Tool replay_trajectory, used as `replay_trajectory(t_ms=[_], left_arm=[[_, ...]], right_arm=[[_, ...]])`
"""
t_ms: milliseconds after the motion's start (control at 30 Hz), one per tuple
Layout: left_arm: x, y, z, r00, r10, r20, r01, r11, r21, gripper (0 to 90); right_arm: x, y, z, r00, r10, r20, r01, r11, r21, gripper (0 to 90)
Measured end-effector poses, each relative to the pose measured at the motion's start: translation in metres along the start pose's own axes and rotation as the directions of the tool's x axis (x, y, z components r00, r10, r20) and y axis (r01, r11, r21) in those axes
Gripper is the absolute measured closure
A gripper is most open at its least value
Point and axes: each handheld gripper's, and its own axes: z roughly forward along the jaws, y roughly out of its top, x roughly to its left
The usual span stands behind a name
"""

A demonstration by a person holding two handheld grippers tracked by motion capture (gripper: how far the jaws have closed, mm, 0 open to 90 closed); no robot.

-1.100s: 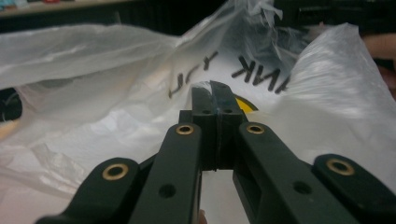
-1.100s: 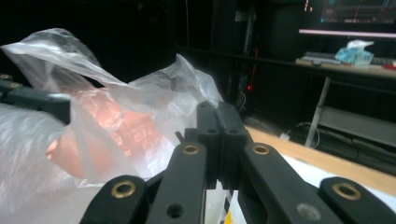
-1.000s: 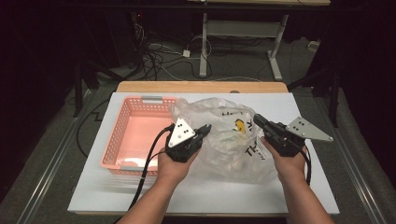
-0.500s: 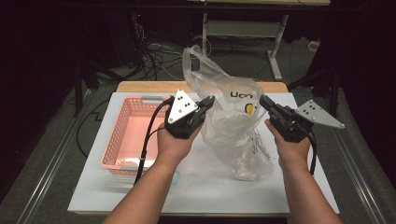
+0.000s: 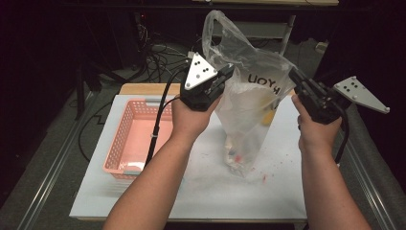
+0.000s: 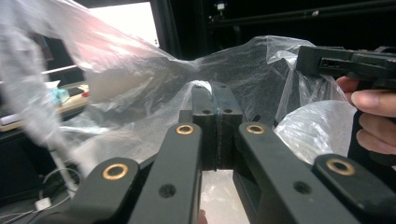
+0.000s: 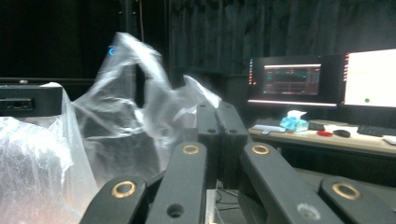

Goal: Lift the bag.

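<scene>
Over the table's middle, clear plastic bag (image 5: 249,103) hangs lifted, bottom just off the white board (image 5: 201,191). L gripper (image 5: 225,75) & R gripper (image 5: 294,76) each pinch its rim, jaws pressed together. Pink basket (image 5: 125,139) near left edge looks empty; contents prob. not yet tipped in.

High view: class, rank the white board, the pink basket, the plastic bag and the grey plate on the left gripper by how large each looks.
1. white board
2. plastic bag and pink basket: look alike, and the bag is held up nearer the camera, so unranked
3. grey plate
</scene>
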Motion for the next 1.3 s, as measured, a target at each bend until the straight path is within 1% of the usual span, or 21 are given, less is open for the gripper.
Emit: replay_trajectory(t_ms=[67, 133, 333, 367, 400, 433, 500, 567, 633, 667, 700, 767, 800, 867, 900, 1000, 1067, 1133, 1200, 1267, 1300], left_arm=[[0.000, -0.002, 0.005, 1.0000, -0.002, 0.002, 0.002, 0.9999, 0.010, 88.1], [0.001, -0.008, 0.009, 1.0000, -0.009, 0.004, 0.009, 0.9997, 0.024, 88.1], [0.007, -0.035, 0.013, 0.9984, -0.056, 0.001, 0.056, 0.9959, 0.071, 87.7], [0.007, -0.038, 0.013, 0.9985, -0.055, 0.001, 0.054, 0.9953, 0.080, 85.9], [0.007, -0.043, 0.012, 0.9984, -0.056, 0.003, 0.055, 0.9940, 0.094, 82.4], [0.007, -0.046, 0.011, 0.9981, -0.062, 0.003, 0.061, 0.9932, 0.099, 77.1], [0.006, -0.052, 0.008, 0.9984, -0.057, -0.003, 0.057, 0.9923, 0.110, 69.9], [0.004, -0.056, 0.003, 0.9989, -0.046, -0.008, 0.047, 0.9905, 0.129, 59.7], [0.002, -0.059, -0.005, 0.9994, -0.027, -0.023, 0.029, 0.9905, 0.134, 48.0], [0.002, -0.060, -0.009, 0.9992, -0.039, -0.004, 0.040, 0.9895, 0.139, 42.6], [0.001, -0.062, -0.012, 0.9985, -0.054, 0.009, 0.052, 0.9877, 0.147, 40.2], [-0.002, -0.066, -0.020, 0.9985, -0.054, 0.005, 0.053, 0.9874, 0.149, 33.3], [-0.003, -0.068, -0.024, 0.9980, -0.063, 0.013, 0.060, 0.9869, 0.150, 31.7], [-0.004, -0.074, -0.033, 0.9948, -0.099, 0.024, 0.095, 0.9848, 0.146, 28.4], [-0.005, -0.077, -0.036, 0.9925, -0.120, 0.026, 0.115, 0.9829, 0.144, 25.3], [-0.013, -0.086, -0.046, 0.9898, -0.136, 0.044, 0.127, 0.9787, 0.161, 16.9], [-0.017, -0.094, -0.052, 0.9858, -0.157, 0.059, 0.146, 0.9758, 0.163, 15.3], [-0.020, -0.102, -0.054, 0.9845, -0.164, 0.063, 0.150, 0.9728, 0.176, 12.1], [-0.023, -0.112, -0.052, 0.9841, -0.167, 0.061, 0.150, 0.9653, 0.214, 7.8], [-0.024, -0.124, -0.047, 0.9794, -0.192, 0.062, 0.171, 0.9534, 0.248, 2.9], [-0.024, -0.131, -0.045, 0.9764, -0.206, 0.064, 0.182, 0.9454, 0.270, 0.3]], right_arm=[[-0.003, 0.001, -0.001, 0.9999, -0.001, 0.013, 0.001, 1.000, 0.004, 90.0], [-0.006, -0.004, -0.001, 0.9996, -0.002, 0.027, 0.001, 1.000, 0.014, 90.0], [-0.012, -0.033, -0.002, 0.9991, 0.011, 0.040, -0.014, 0.997, 0.081, 90.0], [-0.013, -0.039, -0.002, 0.9990, 0.004, 0.044, -0.008, 0.996, 0.094, 90.0], [-0.013, -0.042, -0.002, 0.9988, 0.014, 0.047, -0.019, 0.994, 0.103, 90.0], [-0.015, -0.048, -0.002, 0.9987, 0.013, 0.050, -0.019, 0.993, 0.115, 90.0], [-0.016, -0.054, -0.002, 0.9982, 0.013, 0.058, -0.021, 0.991, 0.129, 90.0], [-0.019, -0.059, -0.002, 0.9979, 0.013, 0.064, -0.022, 0.989, 0.145, 90.0], [-0.022, -0.063, -0.002, 0.9971, 0.009, 0.075, -0.021, 0.986, 0.163, 90.0], [-0.023, -0.064, -0.002, 0.9969, 0.005, 0.079, -0.019, 0.986, 0.168, 90.0], [-0.024, -0.065, -0.002, 0.9965, 0.007, 0.083, -0.021, 0.985, 0.172, 90.0], [-0.027, -0.067, -0.003, 0.9957, 0.005, 0.092, -0.022, 0.983, 0.182, 90.0], [-0.028, -0.068, -0.003, 0.9953, 0.008, 0.096, -0.026, 0.982, 0.186, 90.0], [-0.030, -0.069, -0.003, 0.9950, 0.004, 0.100, -0.023, 0.981, 0.191, 90.0], [-0.030, -0.070, -0.003, 0.9948, 0.009, 0.101, -0.028, 0.980, 0.196, 90.0], [-0.032, -0.071, -0.005, 0.9949, -0.006, 0.101, -0.015, 0.979, 0.204, 90.0], [-0.033, -0.072, -0.005, 0.9946, -0.005, 0.104, -0.016, 0.979, 0.205, 90.0], [-0.034, -0.073, -0.006, 0.9945, -0.005, 0.104, -0.017, 0.978, 0.210, 90.0], [-0.034, -0.073, -0.006, 0.9947, -0.006, 0.103, -0.016, 0.978, 0.209, 90.0], [-0.032, -0.073, -0.006, 0.9952, -0.011, 0.098, -0.009, 0.977, 0.212, 90.0], [-0.031, -0.072, -0.007, 0.9953, -0.010, 0.097, -0.011, 0.977, 0.212, 90.0]])
